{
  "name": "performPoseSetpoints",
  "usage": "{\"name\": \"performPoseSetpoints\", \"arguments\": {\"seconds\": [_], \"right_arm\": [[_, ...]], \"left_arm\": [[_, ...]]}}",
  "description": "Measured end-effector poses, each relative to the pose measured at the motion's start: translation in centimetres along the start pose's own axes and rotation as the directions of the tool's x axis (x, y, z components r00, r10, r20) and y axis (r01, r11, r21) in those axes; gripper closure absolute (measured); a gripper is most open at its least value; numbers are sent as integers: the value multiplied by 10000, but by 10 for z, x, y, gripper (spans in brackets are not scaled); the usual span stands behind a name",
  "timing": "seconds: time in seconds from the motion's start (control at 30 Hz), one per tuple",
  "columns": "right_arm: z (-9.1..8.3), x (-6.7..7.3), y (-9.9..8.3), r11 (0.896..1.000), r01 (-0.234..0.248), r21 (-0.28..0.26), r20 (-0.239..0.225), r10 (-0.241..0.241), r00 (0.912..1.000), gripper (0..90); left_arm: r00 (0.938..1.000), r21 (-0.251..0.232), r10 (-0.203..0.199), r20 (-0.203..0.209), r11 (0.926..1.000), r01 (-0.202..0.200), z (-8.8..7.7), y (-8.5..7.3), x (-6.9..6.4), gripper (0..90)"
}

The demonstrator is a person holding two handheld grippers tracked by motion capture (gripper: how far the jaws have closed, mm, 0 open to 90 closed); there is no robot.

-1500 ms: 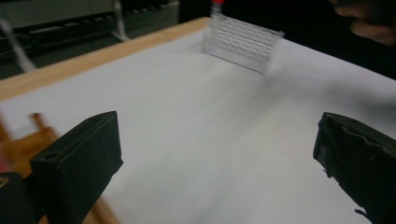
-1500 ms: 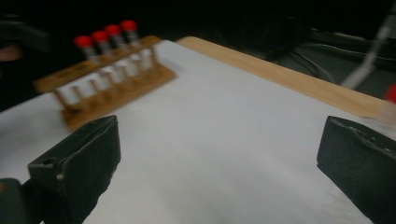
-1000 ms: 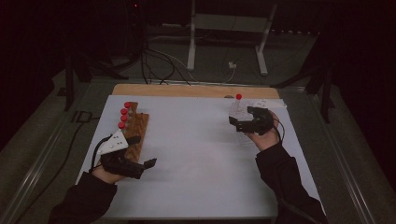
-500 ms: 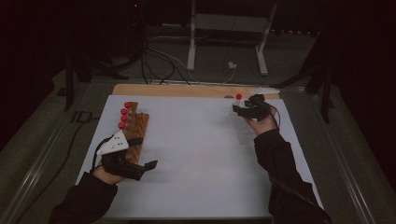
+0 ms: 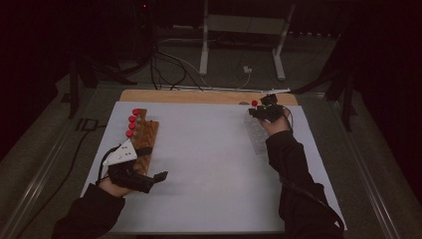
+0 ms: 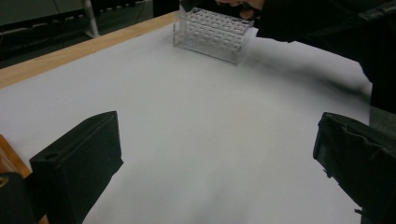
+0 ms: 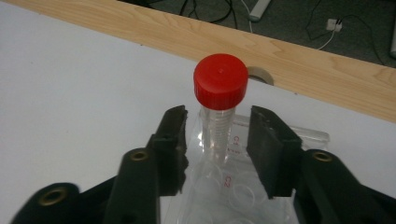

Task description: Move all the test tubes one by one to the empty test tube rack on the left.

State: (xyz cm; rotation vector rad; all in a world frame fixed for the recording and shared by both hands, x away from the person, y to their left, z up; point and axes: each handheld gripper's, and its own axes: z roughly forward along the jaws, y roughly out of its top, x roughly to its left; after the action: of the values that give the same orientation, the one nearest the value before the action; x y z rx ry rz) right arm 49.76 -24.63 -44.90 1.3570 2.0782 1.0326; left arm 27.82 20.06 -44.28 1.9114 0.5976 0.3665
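A clear tube with a red cap point(image 7: 220, 84) stands upright in the far end of a clear plastic rack point(image 7: 243, 186). My right gripper point(image 7: 217, 135) has its jaws on either side of the tube just below the cap. They have just been closing, and a narrow gap remains on each side. In the high view the right gripper point(image 5: 259, 112) is at the far right of the white sheet, by the red cap point(image 5: 254, 103). My left gripper point(image 5: 152, 164) rests open and empty at the near left, beside a wooden holder point(image 5: 148, 137) with several red-capped tubes point(image 5: 132, 119).
The clear rack point(image 5: 259, 137) lies under my right forearm, and its far end point(image 6: 212, 32) appears in the left gripper view. A wooden table edge point(image 7: 303, 70) runs behind the sheet. Cables and a stand's legs point(image 5: 239, 55) lie on the floor beyond.
My right hand has moved away from me to the red-capped tube, and its jaws have narrowed around it. The left hand has stayed still.
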Motion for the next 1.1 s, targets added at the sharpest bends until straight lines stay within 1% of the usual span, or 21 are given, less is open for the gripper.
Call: {"name": "performPoseSetpoints", "arguments": {"seconds": [0.1,0.2,0.23,0.27,0.4,0.5,0.63,0.67,0.73,0.77,0.97,1.0,1.07,1.1], "right_arm": [[3,0,1,10000,-69,11,-3,70,10000,630],[5,2,2,9999,-107,-22,98,107,9999,709],[6,2,2,9999,-114,-54,72,115,9999,727],[6,2,2,9999,-101,-64,140,101,9999,734],[6,3,3,10000,44,20,306,-44,9995,748],[4,4,3,10000,83,15,336,-83,9994,749],[0,6,6,9995,206,-219,434,-197,9989,750],[-2,7,7,9994,213,-259,462,-201,9987,750],[-5,8,8,9990,313,-313,504,-297,9983,751],[-8,8,9,9987,323,-382,526,-302,9982,751],[-20,10,12,9967,419,-696,580,-379,9976,751],[-23,11,13,9961,455,-758,601,-410,9973,751],[-28,13,15,9946,569,-863,654,-513,9965,750],[-31,13,16,9939,637,-906,671,-577,9961,751]], "left_arm": [[10000,29,-14,4,10000,14,-1,0,1,19],[10000,47,-51,10,10000,50,-1,-1,1,19],[10000,57,-29,-31,10000,29,-1,-1,1,20],[10000,75,-29,-1,10000,29,-1,-1,1,20],[10000,42,-46,28,10000,46,-1,-1,1,20],[10000,83,-47,36,10000,47,0,-2,2,20],[9999,108,-102,41,9999,102,1,-2,2,20],[9999,100,-89,134,9999,88,1,-2,2,20],[9999,86,-101,132,9999,100,1,-2,2,20],[9998,75,-116,186,9999,115,0,-2,2,20],[9998,88,-97,157,9999,96,1,-1,2,19],[9998,74,-106,143,9999,105,1,-1,2,20],[9995,24,-167,262,9999,166,1,-2,2,19],[9996,19,-177,206,9998,176,1,-1,2,20]]}}
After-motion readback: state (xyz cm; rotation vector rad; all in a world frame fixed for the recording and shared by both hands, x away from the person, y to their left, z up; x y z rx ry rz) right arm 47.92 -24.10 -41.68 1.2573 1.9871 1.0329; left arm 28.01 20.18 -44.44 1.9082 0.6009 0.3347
